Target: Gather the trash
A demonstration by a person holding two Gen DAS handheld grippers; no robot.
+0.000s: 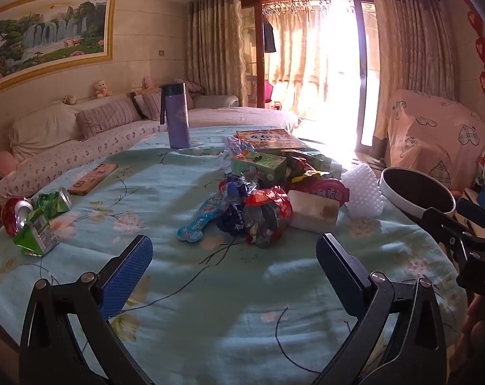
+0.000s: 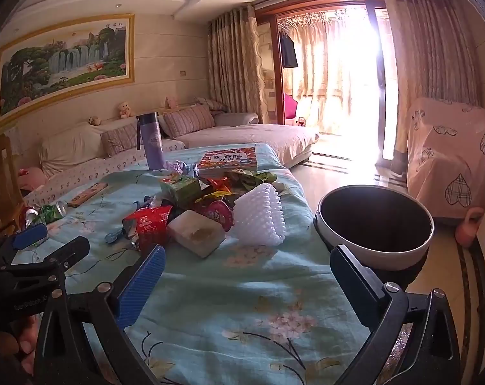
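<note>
- Left wrist view: the left gripper (image 1: pixel 234 250) hangs above the floral tablecloth (image 1: pixel 191 304), angled down, jaws spread wide and empty.
- The trash pile (image 1: pixel 274 189) lies at 12 o'clock from this gripper, a little right of centre. Nearest item: a crumpled red wrapper (image 1: pixel 266 215), just beyond the fingertips, beside a white foam block (image 1: pixel 313 211).
- A second cluster, crushed cans and a green carton (image 1: pixel 33 221), lies at 10 o'clock near the table's left edge, well apart from the pile.
- The white-rimmed waste bin (image 1: pixel 419 192) stands at 2 o'clock, off the table's right edge. The right gripper (image 1: pixel 460 221) is partly visible there.
- Right wrist view: the right gripper (image 2: pixel 247 263) has its jaws fully apart, nothing between them.
- The trash pile (image 2: pixel 203 211) lies at 11 o'clock; the foam block (image 2: pixel 197 235) is closest, its long axis running from 10 to 4 o'clock. White foam netting (image 2: pixel 261 218) sits at 12 o'clock.
- The waste bin (image 2: pixel 374 250) is at 1 o'clock, just behind the right finger.
- Judgement: the right gripper is nearer the bin; the left one is better placed for the red wrapper.
</note>
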